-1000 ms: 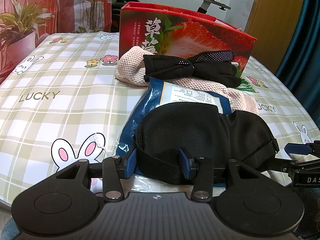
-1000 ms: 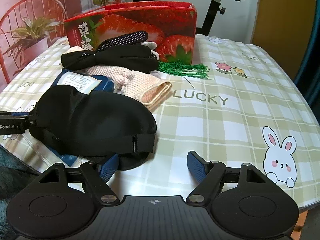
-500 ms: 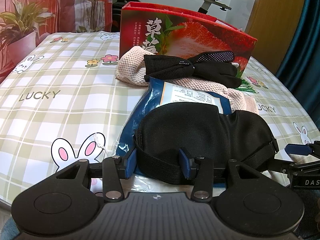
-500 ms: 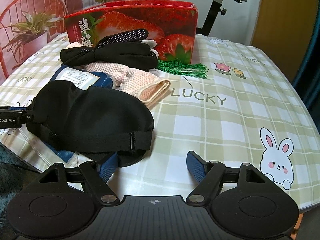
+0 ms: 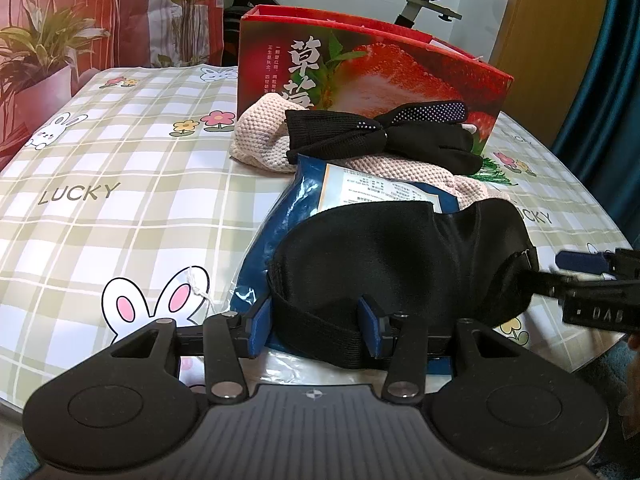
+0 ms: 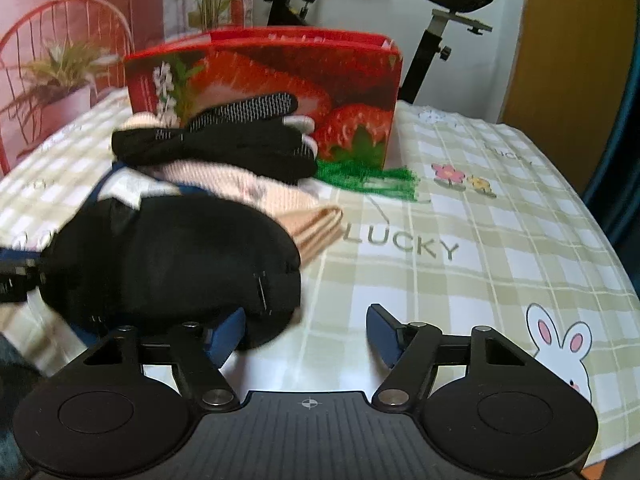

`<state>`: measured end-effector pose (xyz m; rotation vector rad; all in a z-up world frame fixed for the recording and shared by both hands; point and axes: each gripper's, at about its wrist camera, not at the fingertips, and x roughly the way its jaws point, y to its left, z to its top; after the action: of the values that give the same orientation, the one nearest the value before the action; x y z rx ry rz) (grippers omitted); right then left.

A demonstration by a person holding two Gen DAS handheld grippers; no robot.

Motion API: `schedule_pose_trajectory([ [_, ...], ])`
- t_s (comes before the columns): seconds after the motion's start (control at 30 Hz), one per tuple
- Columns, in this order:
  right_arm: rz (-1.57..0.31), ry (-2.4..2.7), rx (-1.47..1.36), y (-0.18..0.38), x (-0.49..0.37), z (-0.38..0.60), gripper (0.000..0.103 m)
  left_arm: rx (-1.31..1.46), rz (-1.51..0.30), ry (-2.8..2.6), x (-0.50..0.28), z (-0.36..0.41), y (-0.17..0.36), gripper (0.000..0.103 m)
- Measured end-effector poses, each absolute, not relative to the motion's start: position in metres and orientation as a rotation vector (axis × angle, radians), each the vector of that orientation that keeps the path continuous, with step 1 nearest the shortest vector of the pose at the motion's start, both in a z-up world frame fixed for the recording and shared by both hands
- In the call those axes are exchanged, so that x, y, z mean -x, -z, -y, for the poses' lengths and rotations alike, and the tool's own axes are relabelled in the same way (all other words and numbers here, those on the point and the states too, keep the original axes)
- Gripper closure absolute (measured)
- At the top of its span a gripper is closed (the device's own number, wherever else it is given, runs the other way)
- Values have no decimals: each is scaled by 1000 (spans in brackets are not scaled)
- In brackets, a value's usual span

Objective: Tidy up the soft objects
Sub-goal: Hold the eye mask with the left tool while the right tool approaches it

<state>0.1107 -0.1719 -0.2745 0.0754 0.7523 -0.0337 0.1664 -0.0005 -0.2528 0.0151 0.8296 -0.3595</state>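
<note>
Black padded fabric eye mask (image 5: 392,264) lying at lower centre of the left wrist view, on a glossy blue plastic packet (image 5: 280,216) near the front edge of the checked rabbit-print tablecloth (image 5: 120,200). Long axis running left to right across the frame. Left gripper (image 5: 316,328) clamped on the mask's elastic strap at its left end. Right gripper (image 6: 306,330) at lower centre of its own view, jaws apart and just been closing, left pad touching the mask's right end, nothing pinched yet, right pad over bare cloth. Mask lying left of that gap, so a leftward shift probably needed before closing.
</note>
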Motion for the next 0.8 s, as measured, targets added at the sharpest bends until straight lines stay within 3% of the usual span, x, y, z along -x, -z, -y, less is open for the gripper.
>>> schedule_pose_trajectory([
  [0.8, -683, 85, -137, 274, -110, 184, 41, -18, -828, 364, -167, 0, 252, 54],
])
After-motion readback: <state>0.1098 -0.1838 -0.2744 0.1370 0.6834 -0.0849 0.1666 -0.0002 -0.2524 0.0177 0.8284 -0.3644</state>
